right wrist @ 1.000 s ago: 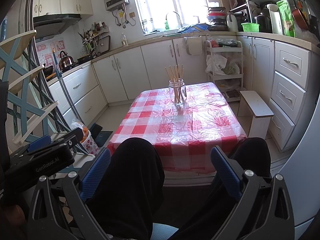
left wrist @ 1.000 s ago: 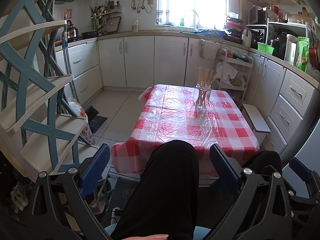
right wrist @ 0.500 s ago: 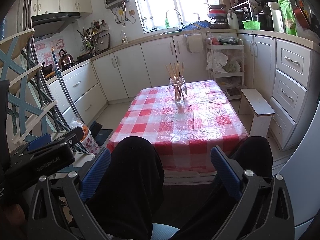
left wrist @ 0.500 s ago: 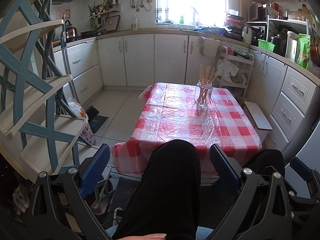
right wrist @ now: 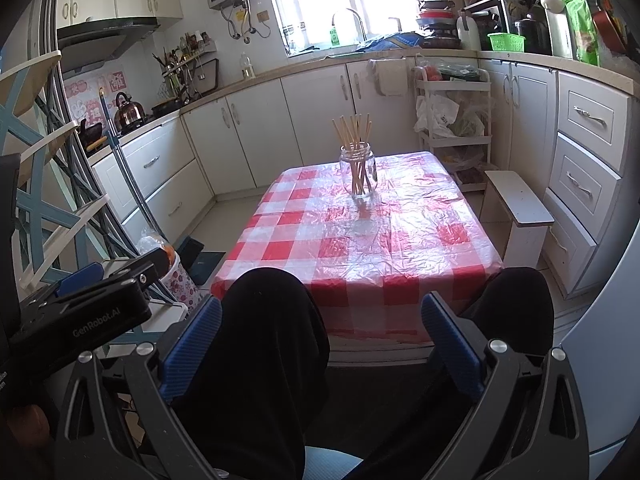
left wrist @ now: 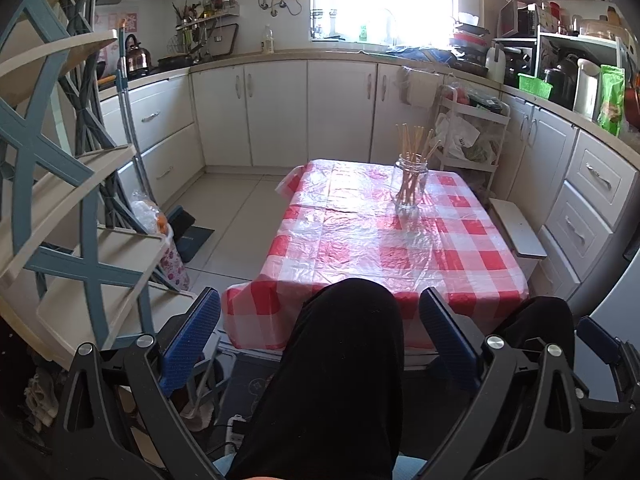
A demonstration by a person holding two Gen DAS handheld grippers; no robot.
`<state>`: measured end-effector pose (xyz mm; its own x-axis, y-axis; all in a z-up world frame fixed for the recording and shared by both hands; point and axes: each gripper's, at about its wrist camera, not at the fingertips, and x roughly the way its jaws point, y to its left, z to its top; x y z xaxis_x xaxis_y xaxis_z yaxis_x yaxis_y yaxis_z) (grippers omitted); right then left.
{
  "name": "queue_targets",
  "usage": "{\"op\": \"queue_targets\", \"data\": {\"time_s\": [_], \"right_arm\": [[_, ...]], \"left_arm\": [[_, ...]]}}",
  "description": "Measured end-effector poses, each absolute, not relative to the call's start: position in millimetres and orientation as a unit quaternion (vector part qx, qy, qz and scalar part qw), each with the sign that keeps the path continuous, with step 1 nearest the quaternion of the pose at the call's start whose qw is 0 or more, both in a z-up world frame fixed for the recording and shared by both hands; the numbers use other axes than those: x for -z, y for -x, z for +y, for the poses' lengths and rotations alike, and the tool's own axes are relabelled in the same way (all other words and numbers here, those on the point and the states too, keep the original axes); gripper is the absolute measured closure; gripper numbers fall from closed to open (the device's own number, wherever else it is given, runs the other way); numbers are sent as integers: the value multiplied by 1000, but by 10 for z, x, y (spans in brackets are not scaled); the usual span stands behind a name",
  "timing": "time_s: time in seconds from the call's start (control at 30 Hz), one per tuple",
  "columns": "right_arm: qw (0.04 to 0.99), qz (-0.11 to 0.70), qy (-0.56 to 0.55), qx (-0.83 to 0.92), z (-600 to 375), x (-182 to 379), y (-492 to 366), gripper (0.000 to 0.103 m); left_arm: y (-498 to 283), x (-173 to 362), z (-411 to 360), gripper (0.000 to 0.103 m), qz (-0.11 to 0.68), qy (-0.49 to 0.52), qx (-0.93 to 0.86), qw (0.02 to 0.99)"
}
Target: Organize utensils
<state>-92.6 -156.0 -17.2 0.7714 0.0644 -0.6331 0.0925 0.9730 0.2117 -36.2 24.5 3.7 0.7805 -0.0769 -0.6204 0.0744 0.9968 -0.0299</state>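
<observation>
Both tools rest low over your lap. The left gripper point(left wrist: 320, 338) is spread wide and holds nothing; your left knee point(left wrist: 344, 360) sits between its blue pads. The right gripper point(right wrist: 322, 340) is likewise spread and empty, with one knee showing to each side of its gap.

Ahead of your knees is the table point(right wrist: 360, 256), covered by a red-and-white checked cloth under a clear plastic sheet. No loose utensils are visible on it.

Toward the far half of the table stands a glass jar point(left wrist: 409, 186), upright, holding a bundle of wooden chopsticks point(left wrist: 414, 140) that fan out above the rim. This is the task item. It is well apart from both grippers.

Judged hazards:
- The jar looks tall and narrow. A sideways push on the chopstick tips could tip it.
- The plastic sheet is wrinkled and probably slick. The jar may slide if nudged at its base.
- Closing on one fanned stick may drag its neighbours out.
</observation>
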Motion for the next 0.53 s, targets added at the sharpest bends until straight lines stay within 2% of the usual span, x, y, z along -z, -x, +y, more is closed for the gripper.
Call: {"op": "queue_targets", "data": {"time_s": [0.53], "right_arm": [[937, 328, -115, 9, -1571, 124, 998, 7]], "left_arm": [[522, -126, 184, 7, 302, -6, 48, 952]]}}
